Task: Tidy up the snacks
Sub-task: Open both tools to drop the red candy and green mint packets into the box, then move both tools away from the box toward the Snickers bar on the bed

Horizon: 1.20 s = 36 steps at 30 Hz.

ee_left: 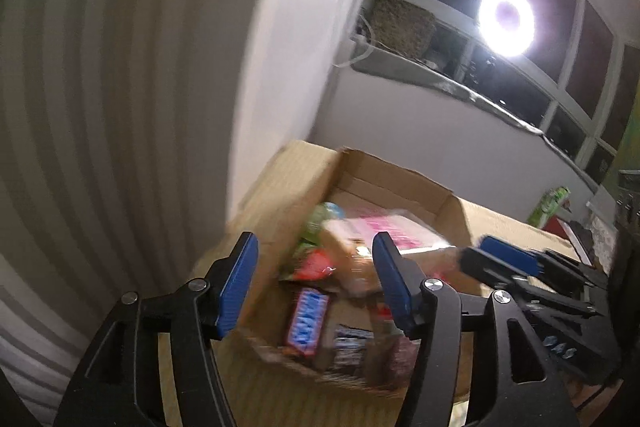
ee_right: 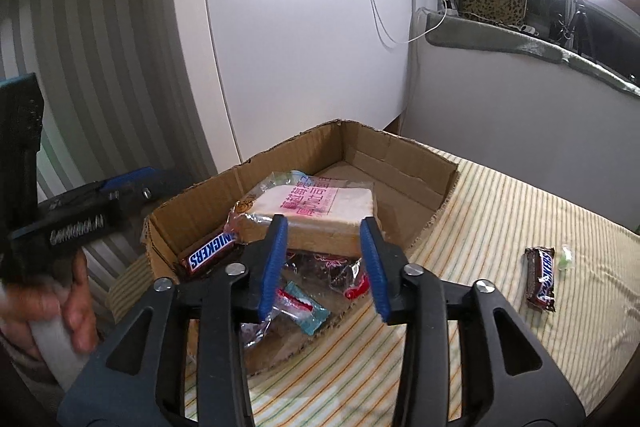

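on the striped cloth (ee_right: pixel 460 307), right of the cardboard box (ee_right: pixel 400 151), lies a lone snickers bar (ee_right: pixel 541 278), long axis running away from the viewer; right gripper (ee_right: pixel 326 263), nearer it, and left gripper (ee_left: pixel 316 283) both hover parted and empty over the box's snacks.

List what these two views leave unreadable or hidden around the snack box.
- Left wrist view: motion blur smears the wrapped bread and the print on it.
- Right wrist view: the right gripper fingers cover the cardboard box floor beneath the bread.
- Right wrist view: the small green thing beside the loose Snickers bar is too small to identify.
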Available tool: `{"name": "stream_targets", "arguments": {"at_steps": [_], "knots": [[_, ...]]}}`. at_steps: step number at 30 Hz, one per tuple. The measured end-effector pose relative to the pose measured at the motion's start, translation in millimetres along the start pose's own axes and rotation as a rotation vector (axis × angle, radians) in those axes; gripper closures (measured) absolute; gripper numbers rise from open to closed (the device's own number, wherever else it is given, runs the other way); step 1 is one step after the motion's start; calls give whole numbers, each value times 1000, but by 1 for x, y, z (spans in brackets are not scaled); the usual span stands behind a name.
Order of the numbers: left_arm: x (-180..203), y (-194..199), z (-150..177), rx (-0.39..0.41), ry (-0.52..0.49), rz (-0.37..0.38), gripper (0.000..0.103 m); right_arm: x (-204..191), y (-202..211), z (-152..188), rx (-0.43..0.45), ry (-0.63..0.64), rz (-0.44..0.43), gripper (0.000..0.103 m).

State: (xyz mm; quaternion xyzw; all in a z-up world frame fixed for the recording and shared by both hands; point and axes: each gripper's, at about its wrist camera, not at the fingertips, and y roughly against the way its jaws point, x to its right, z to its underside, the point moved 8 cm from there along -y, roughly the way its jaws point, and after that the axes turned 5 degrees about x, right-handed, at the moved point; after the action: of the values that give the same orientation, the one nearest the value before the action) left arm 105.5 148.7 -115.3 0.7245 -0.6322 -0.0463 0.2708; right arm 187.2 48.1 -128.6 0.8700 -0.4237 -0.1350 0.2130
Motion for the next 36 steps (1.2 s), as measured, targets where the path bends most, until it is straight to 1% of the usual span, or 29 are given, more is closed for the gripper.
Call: {"name": "stream_targets", "arguments": {"at_steps": [2, 5, 7, 9, 13, 14, 16, 18, 19, 21, 29, 33, 36], "knots": [[-17, 1, -3, 1, 25, -32, 42, -2, 1, 2, -7, -3, -6, 59], [-35, 3, -6, 0, 51, -65, 41, -11, 1, 13, -43, 26, -23, 57], [-42, 0, 0, -13, 45, -82, 38, -15, -1, 23, -68, 65, -6, 56], [-46, -6, 12, -51, 45, -87, 38, -16, -3, 31, -86, 106, 20, 55], [-40, -13, 33, -113, 52, -53, 38, -13, -1, 35, -90, 144, 54, 55], [-37, -12, 36, -118, 46, -46, 38, -10, -2, 37, -99, 146, 70, 52], [-29, -11, 39, -119, 34, -36, 38, 0, -3, 40, -111, 133, 92, 51], [-21, -9, 42, -125, 28, -15, 38, 7, -3, 41, -110, 103, 90, 47], [-18, -9, 43, -126, 25, -7, 38, 8, -1, 40, -106, 103, 96, 47], [-14, -8, 44, -127, 11, -3, 37, 12, -3, 40, -110, 111, 107, 42], [-1, -7, 48, -145, 4, -2, 37, 31, -6, 37, -110, 98, 147, 42], [0, -5, 49, -152, -2, 13, 36, 32, -7, 35, -109, 95, 148, 41], [-1, -7, 48, -158, 1, 27, 35, 29, -2, 31, -82, 85, 133, 41]]}}
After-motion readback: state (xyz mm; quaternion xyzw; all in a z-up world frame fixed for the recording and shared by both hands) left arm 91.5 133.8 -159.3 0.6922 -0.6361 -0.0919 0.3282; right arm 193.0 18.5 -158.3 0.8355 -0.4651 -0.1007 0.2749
